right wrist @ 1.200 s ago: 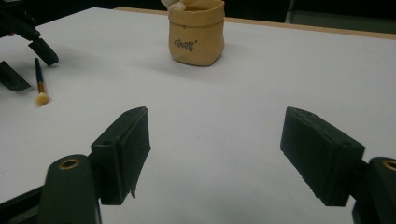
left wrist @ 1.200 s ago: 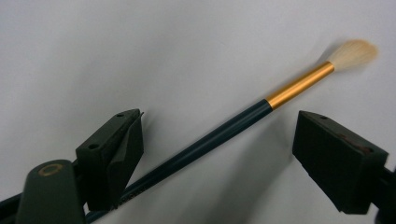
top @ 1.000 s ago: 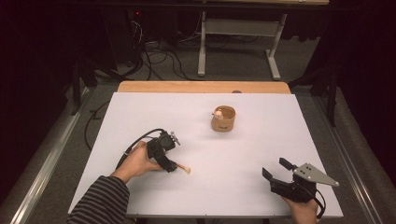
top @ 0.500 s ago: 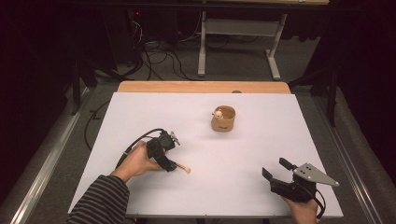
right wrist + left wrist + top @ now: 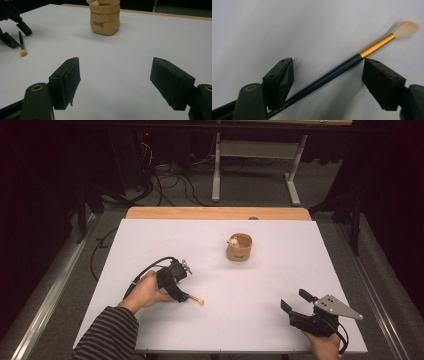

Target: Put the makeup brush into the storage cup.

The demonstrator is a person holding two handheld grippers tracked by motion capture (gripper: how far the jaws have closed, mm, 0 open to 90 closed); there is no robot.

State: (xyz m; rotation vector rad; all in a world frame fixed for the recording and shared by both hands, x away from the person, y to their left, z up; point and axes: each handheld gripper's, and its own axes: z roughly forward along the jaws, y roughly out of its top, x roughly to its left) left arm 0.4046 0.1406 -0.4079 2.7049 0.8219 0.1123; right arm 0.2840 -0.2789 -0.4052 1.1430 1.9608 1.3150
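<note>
Left gripper (image 5: pixel 181 292), lower left of the high view, tips down at the white tabletop (image 5: pixel 150 240) over a slim make-up brush (image 5: pixel 342 68): dark teal handle, gold metal ferrule, pale bristle tuft. Jaws apart, nothing pinched. In the left gripper view the handle runs on a diagonal from lower left to upper right and passes between the 2 jaws, hard by the left one, clear of the right. Bristle end lies beyond the jaw tips. A close here would likely take the handle just below the ferrule.

Right gripper (image 5: pixel 296 301), lower right of the high view, rests low, jaws wide, empty, well apart from the brush. Left hand is plainly the nearer.

Small tan paper-like pouch (image 5: pixel 105 17), upper centre, upright, something pale poking out. Dark printed word on its front, too blurred to read. Faint print on the handle, also unreadable.
</note>
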